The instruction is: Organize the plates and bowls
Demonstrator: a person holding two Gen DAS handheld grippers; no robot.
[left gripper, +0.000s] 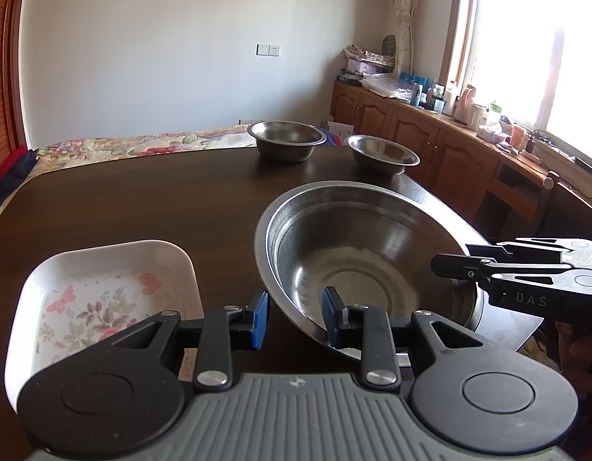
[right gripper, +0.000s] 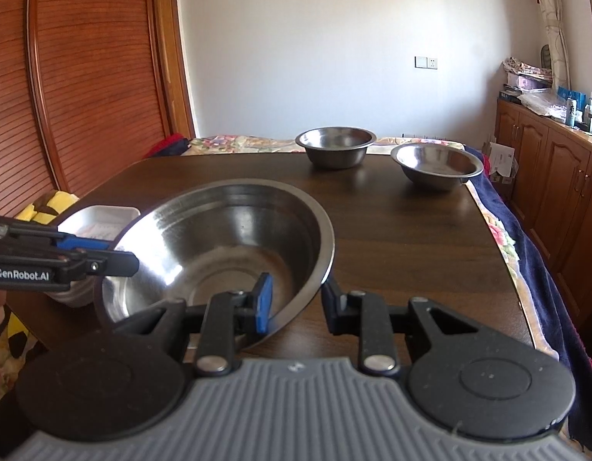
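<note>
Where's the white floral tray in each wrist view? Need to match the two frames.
Left wrist: the white floral tray fills the lower left, on the table to the left of the large steel bowl.
Right wrist: only a sliver of the tray shows at mid left, behind the large bowl's rim and the left gripper.
Shared landmark: the wall socket plate.

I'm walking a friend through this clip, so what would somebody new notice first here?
The large steel bowl near the front of the dark wooden table stands out first, with the left gripper and right gripper each straddling its rim, jaws open. Beside it on the left sits a white floral dish. Two smaller steel bowls wait at the far edge.
</note>
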